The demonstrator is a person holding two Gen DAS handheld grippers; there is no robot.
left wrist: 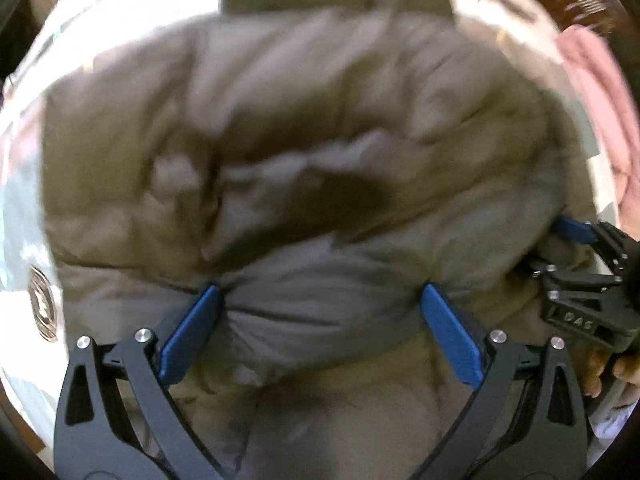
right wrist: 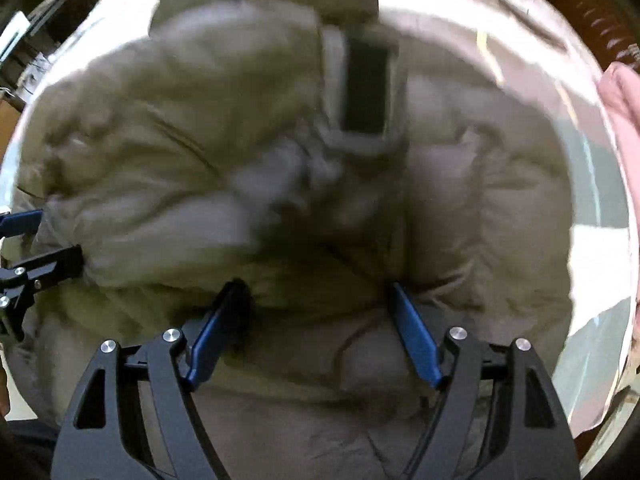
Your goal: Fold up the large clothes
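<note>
A large puffy olive-grey jacket fills both views, bunched on a pale surface. My left gripper has its blue fingers spread wide, with a thick roll of the jacket's edge bulging between them. My right gripper also has its fingers spread, with a fold of the jacket between them. A dark rectangular patch shows on the jacket in the right wrist view. The right gripper also shows at the right edge of the left wrist view, against the jacket. Both views are blurred.
The pale sheet-covered surface lies under the jacket. A pink garment lies at the right; it also shows in the right wrist view. A round patterned object sits at the left. Dark furniture stands at the back left.
</note>
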